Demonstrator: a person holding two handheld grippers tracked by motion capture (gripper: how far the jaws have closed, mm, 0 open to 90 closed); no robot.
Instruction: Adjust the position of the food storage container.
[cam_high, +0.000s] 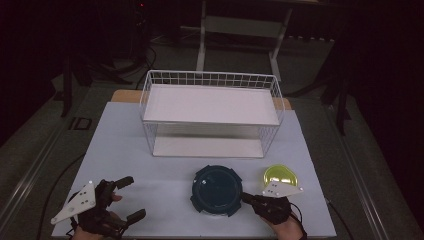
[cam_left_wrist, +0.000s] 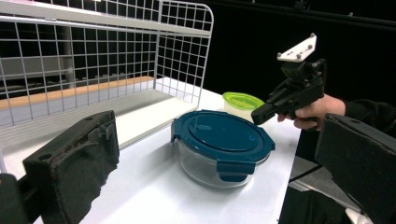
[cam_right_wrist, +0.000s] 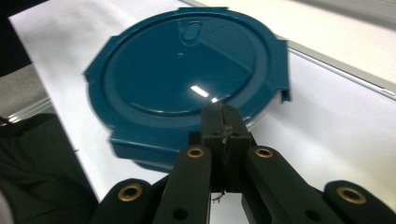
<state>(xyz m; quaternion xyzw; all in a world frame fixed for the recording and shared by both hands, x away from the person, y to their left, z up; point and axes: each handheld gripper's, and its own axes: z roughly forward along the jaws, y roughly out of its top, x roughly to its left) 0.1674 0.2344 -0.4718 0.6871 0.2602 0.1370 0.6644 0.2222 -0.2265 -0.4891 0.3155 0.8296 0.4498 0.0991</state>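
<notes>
A round glass container with a dark blue clip lid (cam_high: 216, 190) (cam_left_wrist: 219, 135) (cam_right_wrist: 187, 70) stands at the front middle of the white table. My right gripper (cam_high: 246, 197) (cam_right_wrist: 223, 116) is shut with nothing between its pads. Its tip is at the lid's right edge; I cannot tell whether it touches. From the left gripper view the right gripper (cam_left_wrist: 260, 115) hangs level beside the lid, held by a hand. My left gripper (cam_high: 131, 200) (cam_left_wrist: 215, 140) is open at the front left, well apart from the container, with nothing between its jaws.
A small container with a yellow-green lid (cam_high: 280, 176) (cam_left_wrist: 242, 101) sits just right of and behind the blue one. A white wire rack with two shelves (cam_high: 210, 112) (cam_left_wrist: 93, 56) stands across the back of the table. Table edges lie close to both hands.
</notes>
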